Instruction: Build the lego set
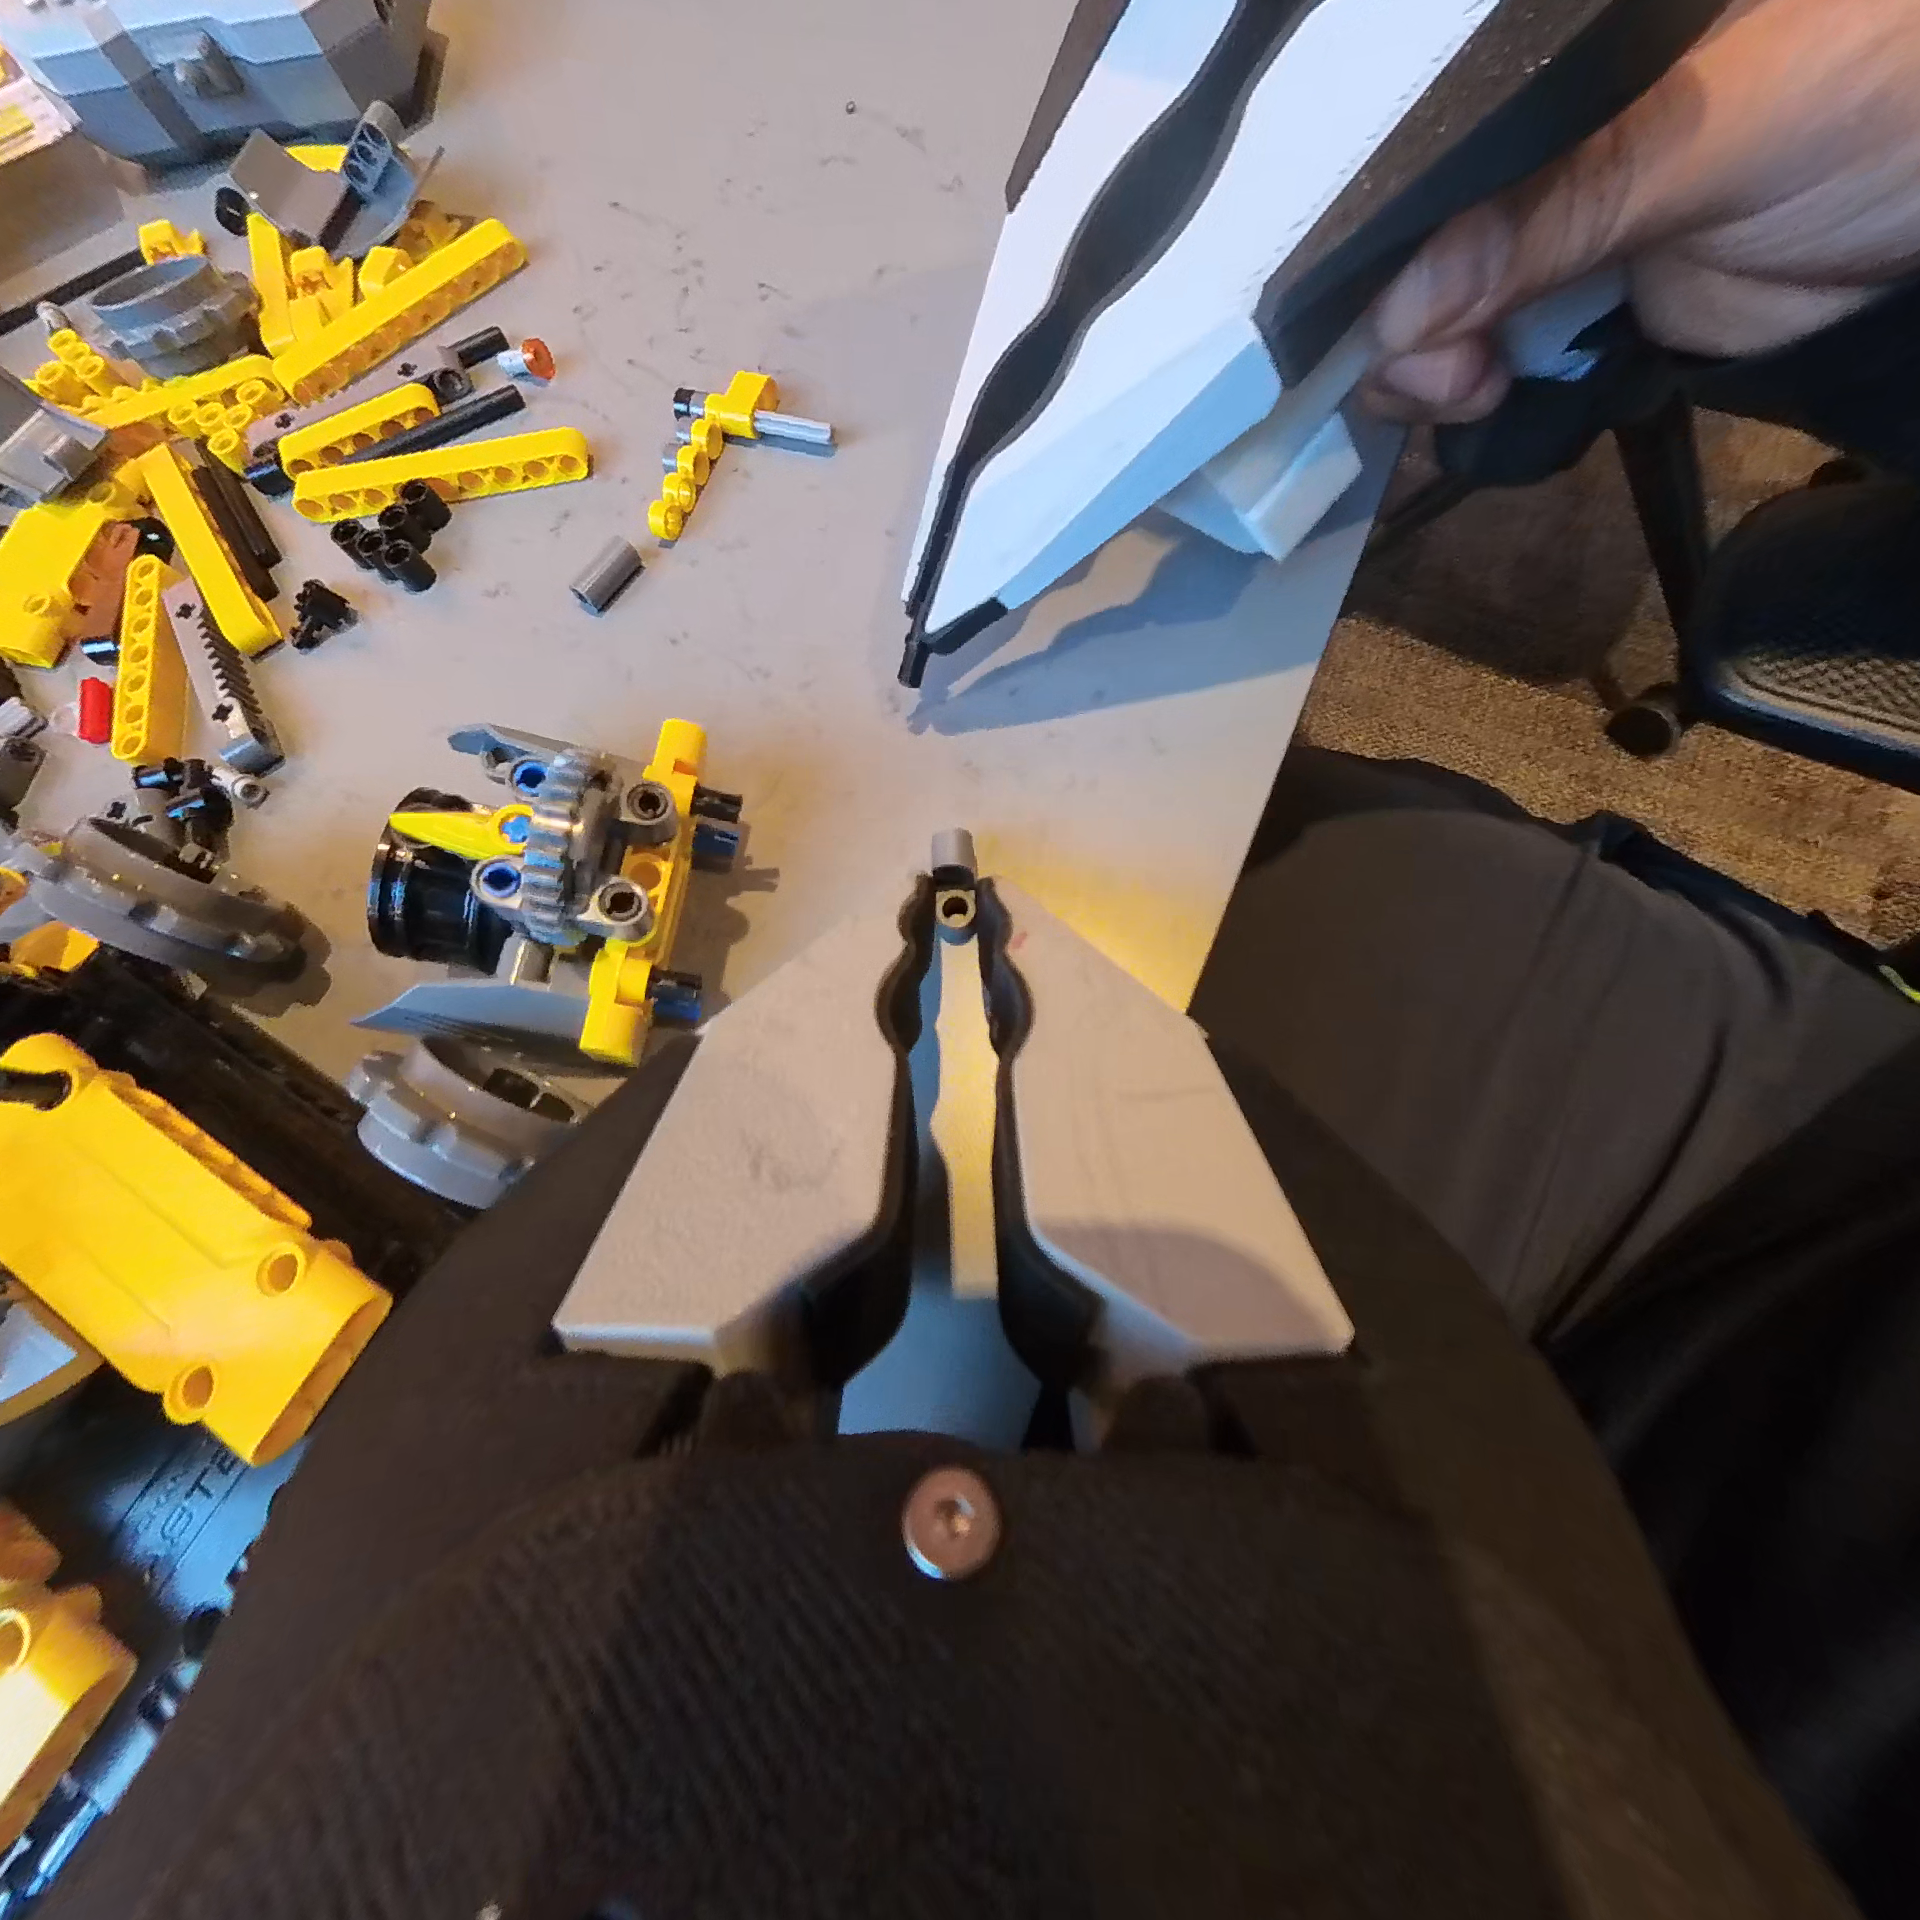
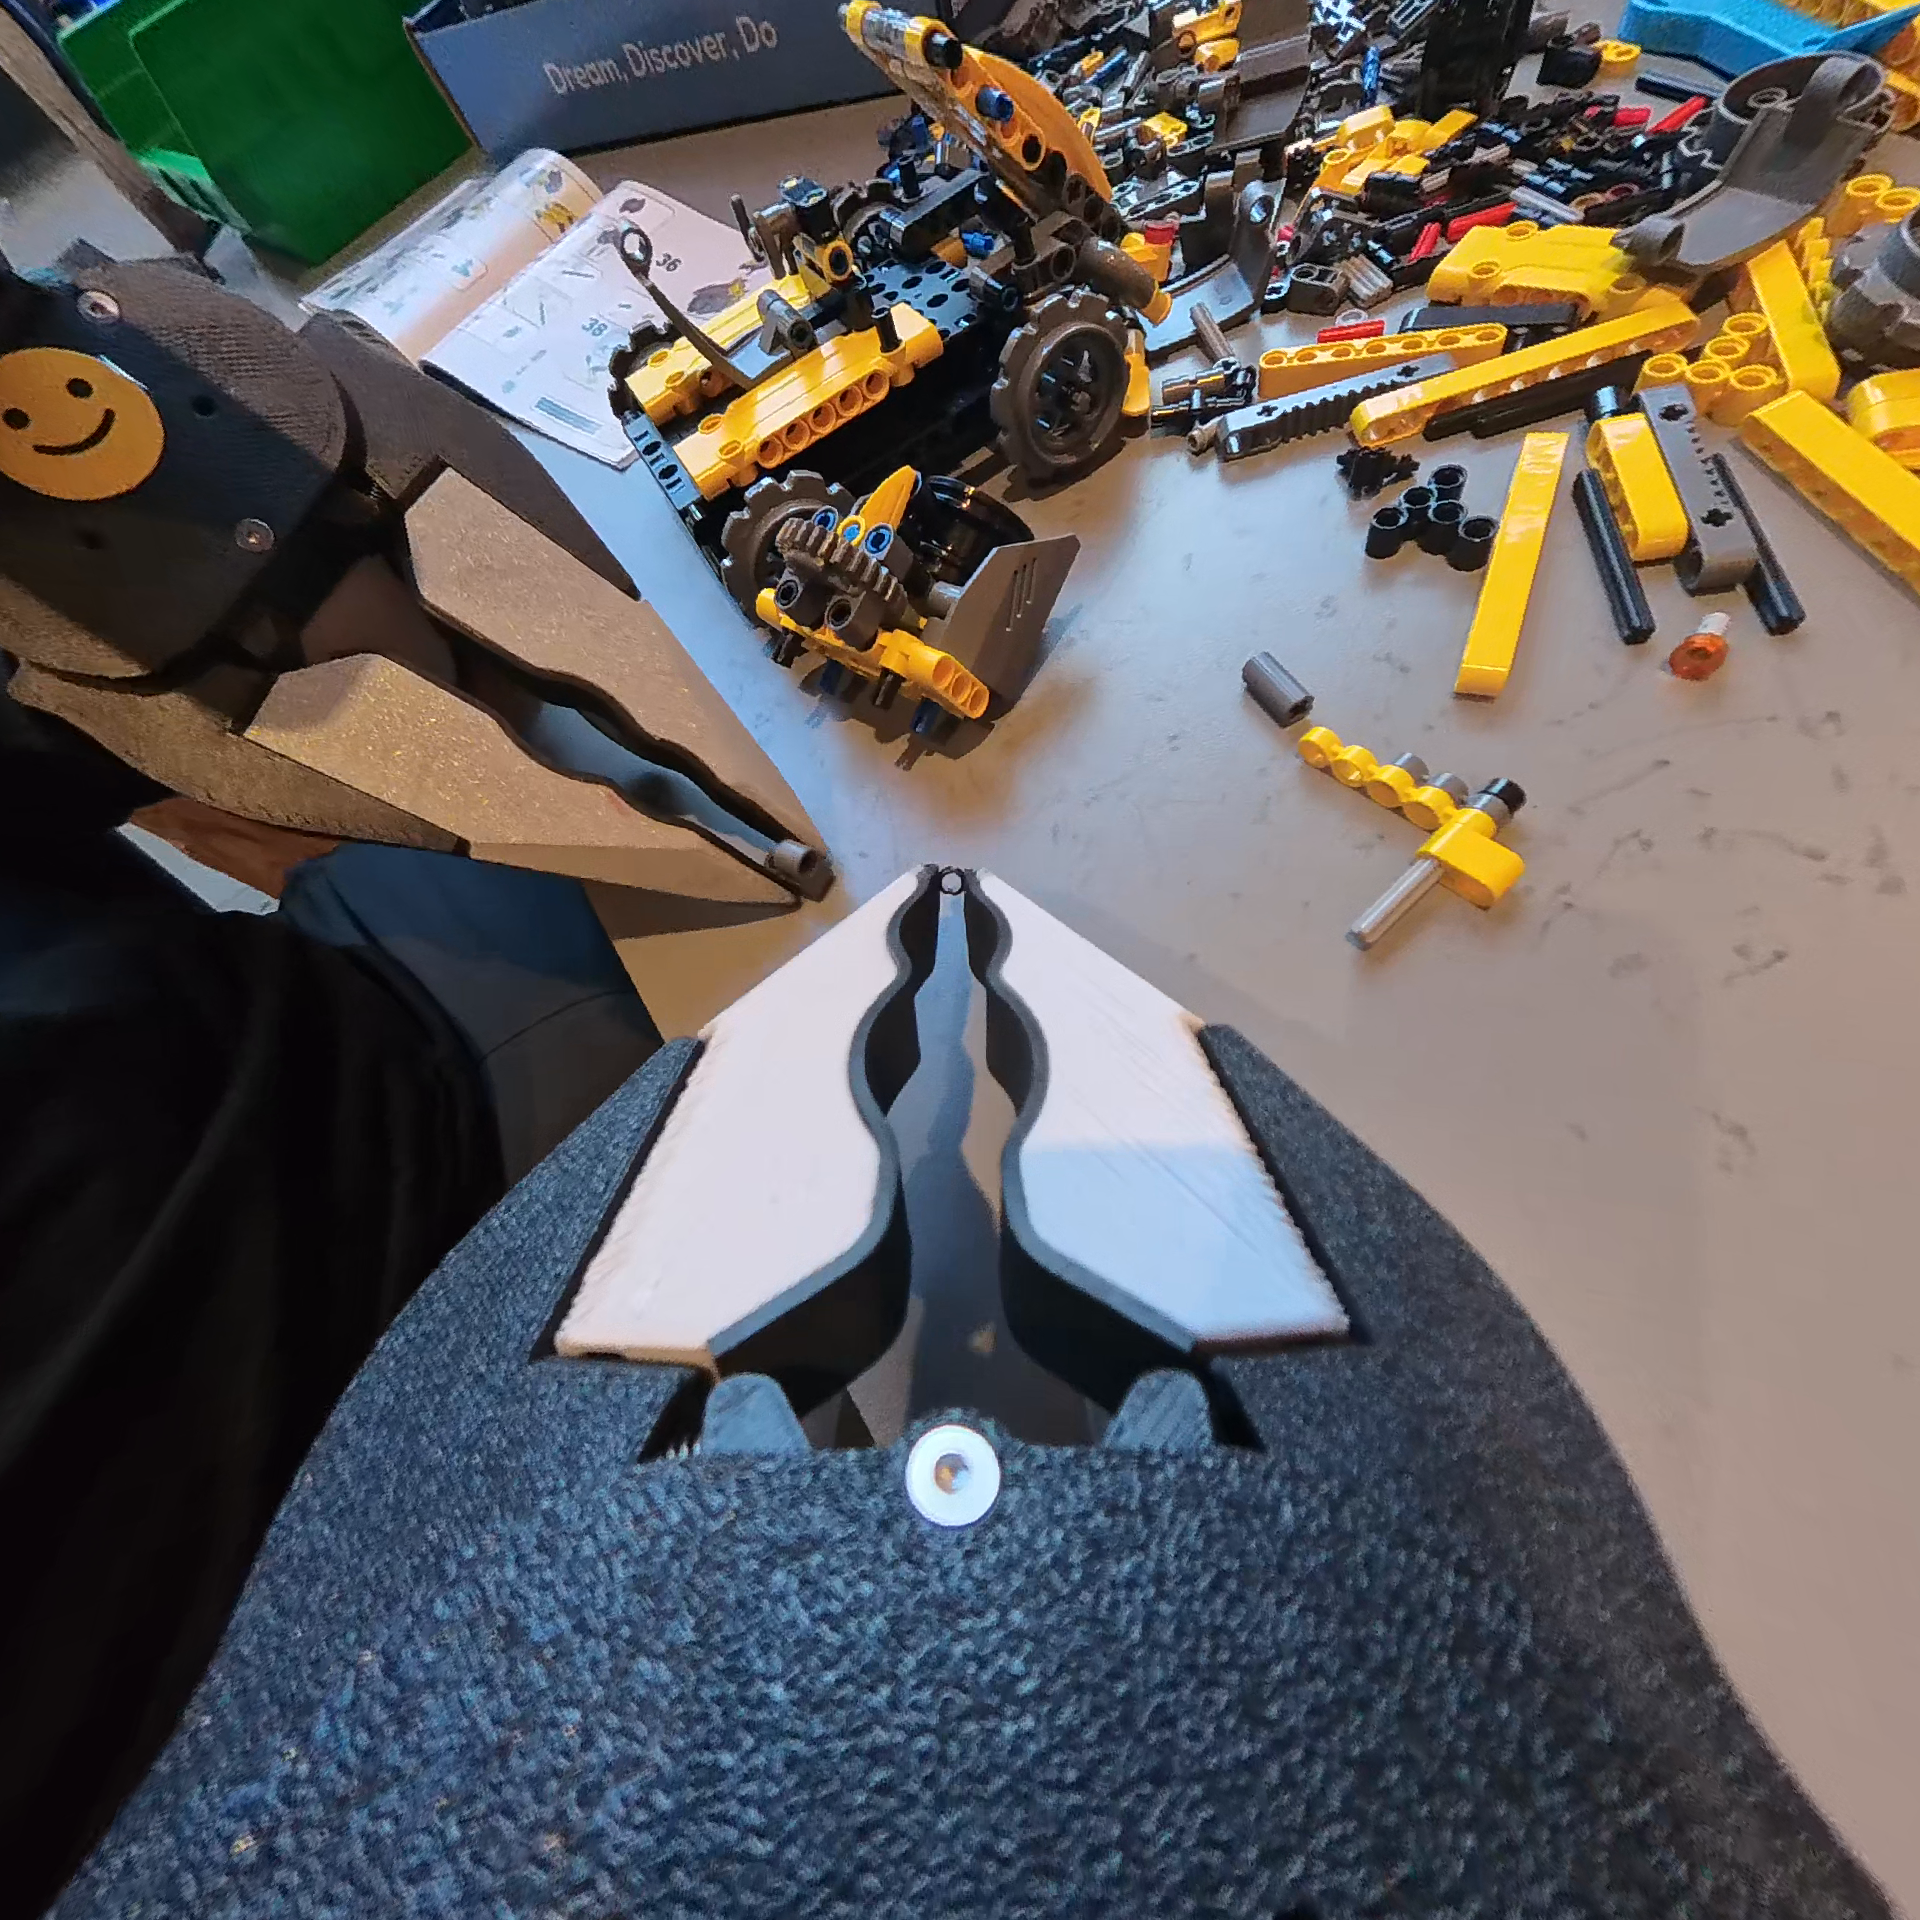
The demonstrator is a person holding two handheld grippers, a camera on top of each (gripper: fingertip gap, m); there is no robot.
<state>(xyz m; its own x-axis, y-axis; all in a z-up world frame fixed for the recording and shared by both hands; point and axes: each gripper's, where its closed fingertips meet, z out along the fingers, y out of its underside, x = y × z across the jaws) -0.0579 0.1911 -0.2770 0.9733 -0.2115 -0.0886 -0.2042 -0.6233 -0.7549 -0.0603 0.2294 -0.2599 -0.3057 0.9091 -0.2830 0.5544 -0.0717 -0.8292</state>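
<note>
My left gripper (image 1: pixel 954 902) has grey fingers and is shut on a small grey tube piece (image 1: pixel 953 852), held just above the table near its front edge. It also shows in the right wrist view (image 2: pixel 800 868), still holding the grey tube (image 2: pixel 795 860). My right gripper (image 2: pixel 951 883) has white fingers and is shut on a tiny black piece (image 2: pixel 951 881). In the left wrist view the right gripper (image 1: pixel 920 655) hangs tilted over the table, a short way beyond the left one. A yellow and black gear assembly (image 1: pixel 561 894) lies to the left of both.
Loose yellow beams (image 1: pixel 416 301), black pins and a grey sleeve (image 1: pixel 608 569) are scattered on the grey table (image 1: pixel 790 208). A yellow crank with a grey axle (image 2: pixel 1423 821) lies apart. A partly built vehicle (image 2: pixel 862 364) and an open booklet (image 2: pixel 520 301) sit farther back. A chair base (image 1: pixel 1662 665) stands off the table edge. There is about 5 cm between the tips of the two grippers.
</note>
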